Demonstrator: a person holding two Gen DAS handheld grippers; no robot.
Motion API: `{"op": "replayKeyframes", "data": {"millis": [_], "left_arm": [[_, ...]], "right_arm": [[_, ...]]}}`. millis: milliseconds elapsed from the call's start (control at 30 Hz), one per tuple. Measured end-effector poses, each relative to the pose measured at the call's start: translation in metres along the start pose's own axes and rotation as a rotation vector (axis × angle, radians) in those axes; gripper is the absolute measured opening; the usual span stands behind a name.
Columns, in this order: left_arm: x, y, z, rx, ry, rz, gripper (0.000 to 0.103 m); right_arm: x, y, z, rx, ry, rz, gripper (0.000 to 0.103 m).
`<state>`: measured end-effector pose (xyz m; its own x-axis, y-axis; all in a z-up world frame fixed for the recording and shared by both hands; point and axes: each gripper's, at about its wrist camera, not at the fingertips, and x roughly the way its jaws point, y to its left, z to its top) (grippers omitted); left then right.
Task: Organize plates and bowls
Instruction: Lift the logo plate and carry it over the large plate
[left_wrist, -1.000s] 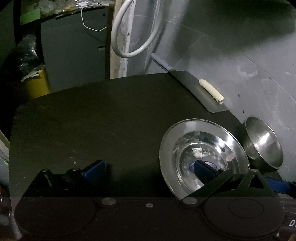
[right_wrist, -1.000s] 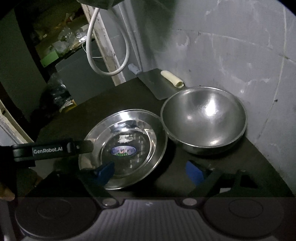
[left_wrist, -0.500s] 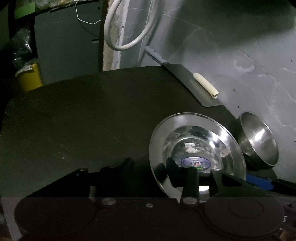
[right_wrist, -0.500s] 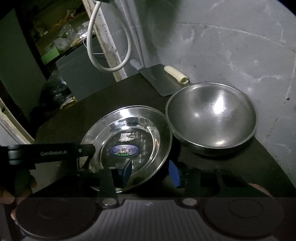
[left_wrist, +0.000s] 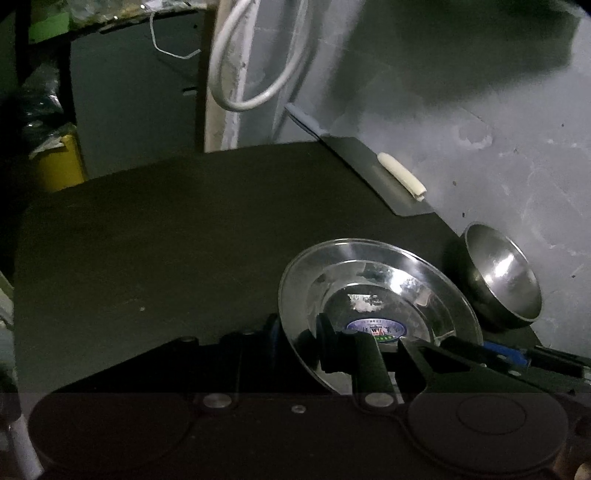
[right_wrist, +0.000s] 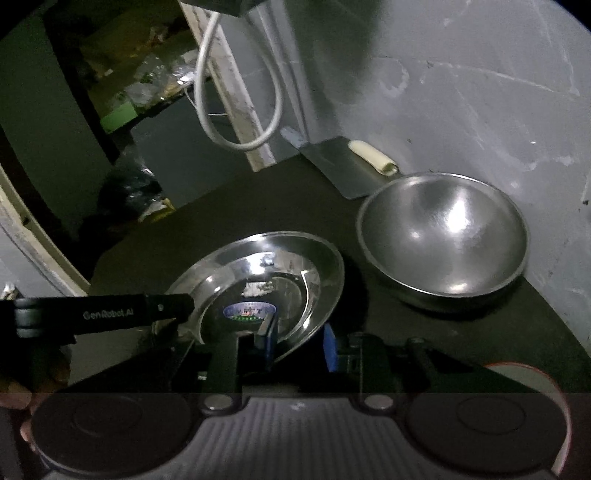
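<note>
A shiny steel plate (left_wrist: 380, 280) with a blue sticker in its middle sits on the dark table; it also shows in the right wrist view (right_wrist: 266, 269), tilted up. My left gripper (left_wrist: 299, 338) is shut on the plate's near left rim. My right gripper (right_wrist: 299, 343) is shut on the plate's near right rim, one blue pad inside and one under it. A steel bowl (right_wrist: 443, 236) stands to the right of the plate by the wall; it also shows in the left wrist view (left_wrist: 502, 280).
A flat grey metal sheet (right_wrist: 340, 166) with a pale roll (right_wrist: 373, 157) on it lies at the back by the wall. A white cable loop (left_wrist: 251, 74) hangs behind. A yellow bin (left_wrist: 61, 166) stands off the table's left. The grey wall (right_wrist: 480, 92) is close on the right.
Both grippers went from open to shut on the plate's near rim. The plate now tilts up at the near side and sits higher in the right wrist view.
</note>
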<state>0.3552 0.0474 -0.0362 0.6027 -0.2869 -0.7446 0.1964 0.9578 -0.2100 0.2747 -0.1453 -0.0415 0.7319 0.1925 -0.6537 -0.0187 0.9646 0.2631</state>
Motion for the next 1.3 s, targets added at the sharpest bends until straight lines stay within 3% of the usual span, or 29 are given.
{"op": "replayKeyframes", "data": {"millis": [700,1067,1300], "left_arm": [[-0.145,-0.049,-0.031,0.048,-0.246,0.064,0.022],[-0.192,-0.081,-0.067,0.023,-0.286,0.124,0.023],[-0.190,-0.091,-0.083,0.032,-0.240,0.139,0.023]], "right_arm": [[-0.125,0.019,-0.003,-0.085,-0.176,0.146,0.029],[-0.170,0.010,-0.020,-0.149,-0.188,0.217,0.029],[-0.177,-0.002,-0.040,-0.147,-0.162,0.242,0.029]]}}
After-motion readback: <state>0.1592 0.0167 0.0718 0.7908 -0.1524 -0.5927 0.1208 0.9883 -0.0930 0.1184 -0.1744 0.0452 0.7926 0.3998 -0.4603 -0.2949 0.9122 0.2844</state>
